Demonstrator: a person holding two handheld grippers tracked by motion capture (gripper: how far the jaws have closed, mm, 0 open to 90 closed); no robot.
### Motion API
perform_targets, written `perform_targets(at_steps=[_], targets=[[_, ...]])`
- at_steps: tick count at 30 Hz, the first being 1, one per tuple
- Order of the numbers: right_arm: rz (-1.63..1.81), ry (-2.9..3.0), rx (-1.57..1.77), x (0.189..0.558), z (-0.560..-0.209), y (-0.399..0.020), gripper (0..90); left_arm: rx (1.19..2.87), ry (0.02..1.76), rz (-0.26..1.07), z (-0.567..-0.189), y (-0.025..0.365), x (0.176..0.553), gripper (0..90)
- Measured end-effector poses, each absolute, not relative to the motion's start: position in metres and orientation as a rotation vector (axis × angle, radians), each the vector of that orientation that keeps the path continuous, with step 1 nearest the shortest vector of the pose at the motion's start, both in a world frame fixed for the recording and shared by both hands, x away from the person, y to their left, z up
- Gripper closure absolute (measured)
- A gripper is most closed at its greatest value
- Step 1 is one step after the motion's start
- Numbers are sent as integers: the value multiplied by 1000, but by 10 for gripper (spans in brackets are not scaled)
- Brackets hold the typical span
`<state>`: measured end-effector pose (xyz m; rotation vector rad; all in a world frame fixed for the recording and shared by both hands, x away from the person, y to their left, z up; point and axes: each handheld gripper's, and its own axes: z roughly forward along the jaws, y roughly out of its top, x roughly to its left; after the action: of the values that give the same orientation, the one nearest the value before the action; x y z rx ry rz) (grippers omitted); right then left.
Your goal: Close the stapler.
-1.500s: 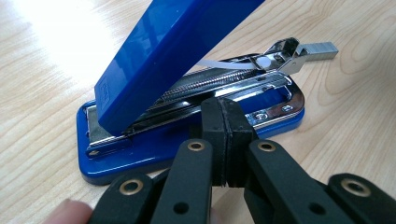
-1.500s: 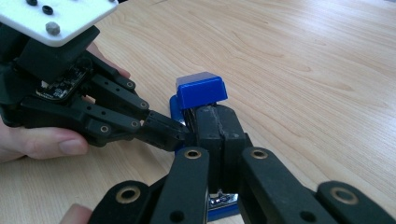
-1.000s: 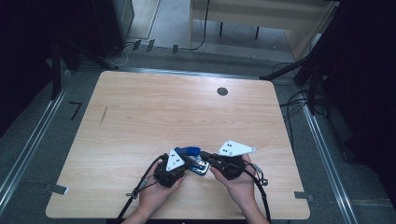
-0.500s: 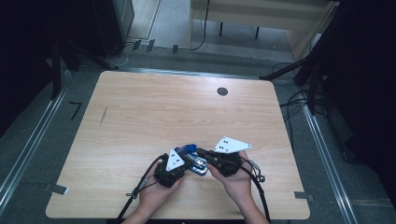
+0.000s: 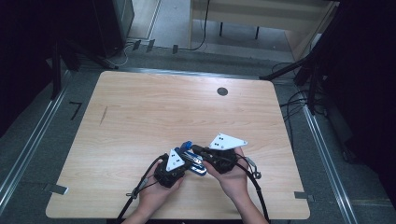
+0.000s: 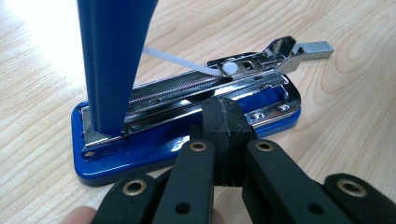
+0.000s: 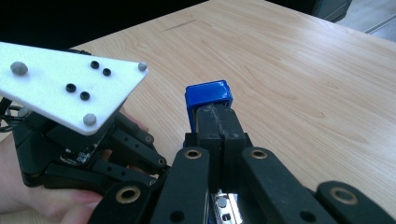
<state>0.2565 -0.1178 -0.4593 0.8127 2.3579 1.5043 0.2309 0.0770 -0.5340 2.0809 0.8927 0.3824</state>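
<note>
A blue metal stapler (image 6: 187, 126), its lid swung upright and its shiny chrome staple channel (image 6: 210, 84) exposed, lies on the near middle of a pale wooden table (image 5: 140, 116), between two hand-held black grippers. In the left gripper view, the left gripper (image 6: 224, 135) has its black jaws pressed together with nothing between them, the tips just in front of the stapler's blue base. In the right gripper view, the right gripper (image 7: 218, 135) also has its jaws together, with the tips right up against the raised blue lid (image 7: 208, 98); whether they touch it cannot be told. A strip of silver staples (image 6: 315, 47) juts from the far end of the channel. The stapler looks stiff, fairly heavy for its size, and slippery on its chrome and painted faces; the flat base edges or the lid's narrow sides look like the surest places to grip, while the hinged lid may swing if pushed. The lid's top is cut off in the left gripper view, and the stapler is small and partly covered by the grippers in the high view.
</note>
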Motion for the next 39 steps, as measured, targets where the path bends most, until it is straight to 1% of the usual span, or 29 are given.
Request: perform_targets(at_steps=[19,39], targets=[[1495,2373,758,264,-450,-96,900,2081,891,387,-534,77,231,900],[1515,2377,724,276,-448,-77,900,2082,887,394,-534,76,230,900]])
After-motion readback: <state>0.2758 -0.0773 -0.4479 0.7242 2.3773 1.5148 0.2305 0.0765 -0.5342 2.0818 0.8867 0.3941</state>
